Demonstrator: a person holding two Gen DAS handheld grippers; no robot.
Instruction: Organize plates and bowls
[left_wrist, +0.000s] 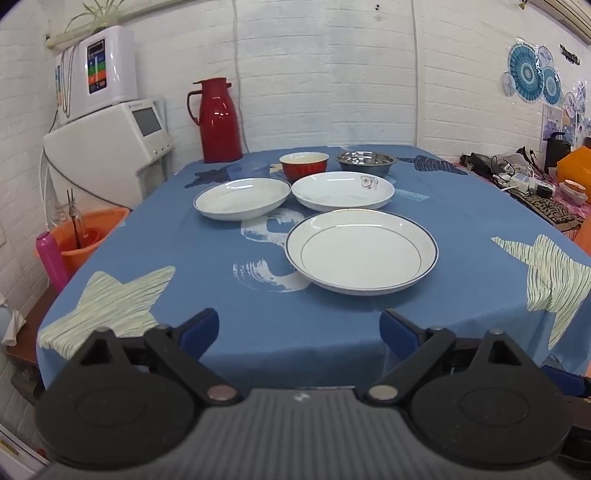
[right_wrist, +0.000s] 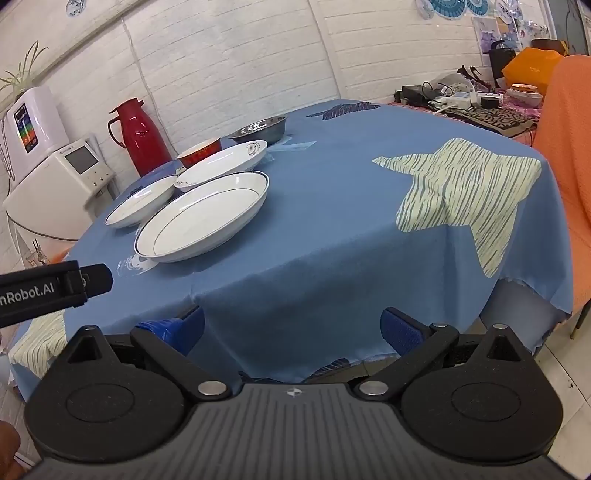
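Both claws, the left claw (left_wrist: 299, 332) and the right claw (right_wrist: 291, 328), are hanging released and empty at the near edge of the worktop (left_wrist: 258, 332), well apart from the crockery. The big rimmed plate (left_wrist: 362, 251) nearest them is probably sitting heavy, stiff, glazed-slippery and breakable, so I'd be pinching its raised rim. The red bowl (left_wrist: 303, 164) and steel bowl (left_wrist: 365, 162) behind are looking lighter, best taken by the lip.

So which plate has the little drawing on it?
Find the red flask at the blue table's far edge. Just before the red bowl lies a white plate. Only it has a small flower picture and no dark rim line.
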